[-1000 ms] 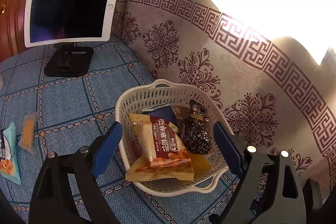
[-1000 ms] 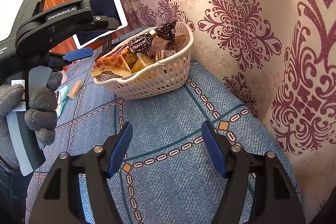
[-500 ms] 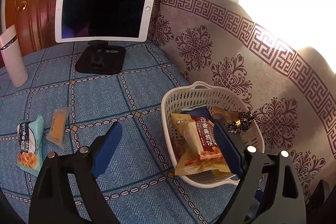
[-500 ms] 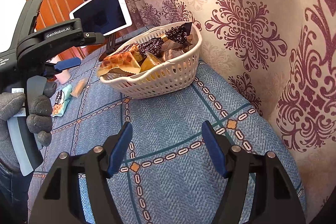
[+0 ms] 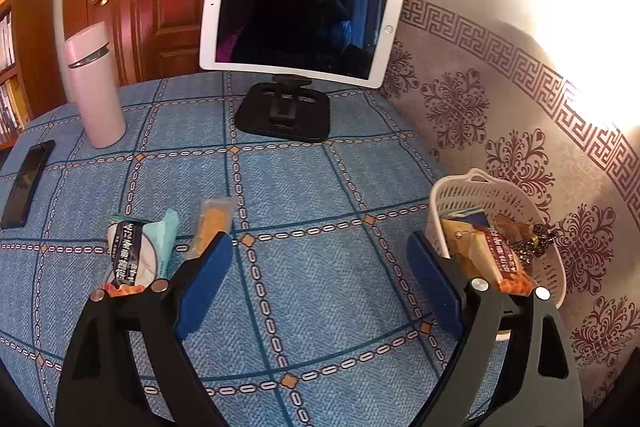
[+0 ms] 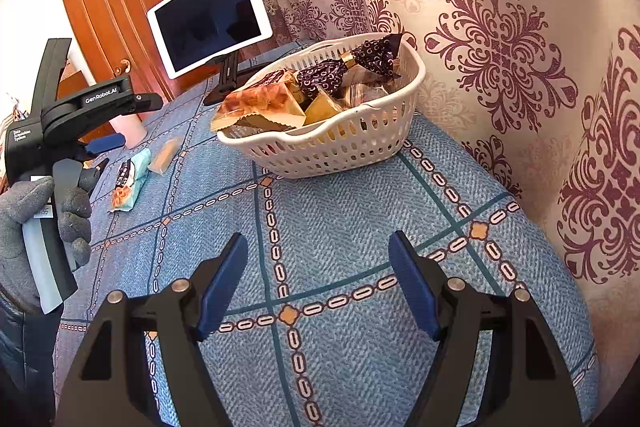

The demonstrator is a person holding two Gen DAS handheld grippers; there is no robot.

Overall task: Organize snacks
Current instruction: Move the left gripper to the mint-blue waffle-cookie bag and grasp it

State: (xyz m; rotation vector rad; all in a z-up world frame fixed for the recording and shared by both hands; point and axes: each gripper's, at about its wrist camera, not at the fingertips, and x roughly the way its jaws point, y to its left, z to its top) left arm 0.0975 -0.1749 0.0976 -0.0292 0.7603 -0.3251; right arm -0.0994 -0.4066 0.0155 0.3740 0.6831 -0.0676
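Note:
A white plastic basket (image 5: 554,267) (image 6: 344,151) holds several snack packets, with a dark patterned one on top (image 6: 344,69). A teal snack packet (image 5: 138,251) (image 6: 130,183) and a small orange bar (image 5: 212,225) (image 6: 164,157) lie on the blue cloth to the basket's left. My left gripper (image 5: 320,259) is open and empty above the cloth, between the loose snacks and the basket; it also shows in the right wrist view (image 6: 106,143). My right gripper (image 6: 318,267) is open and empty, in front of the basket.
A white tablet on a black stand (image 5: 296,23) stands at the back of the table. A pink bottle (image 5: 94,87) and a dark phone (image 5: 26,183) are at the back left. A patterned curtain (image 6: 520,75) hangs close along the right side.
My left gripper has swung left, away from above the basket toward the loose snacks. My right gripper has drawn back slightly; the basket looks a little farther.

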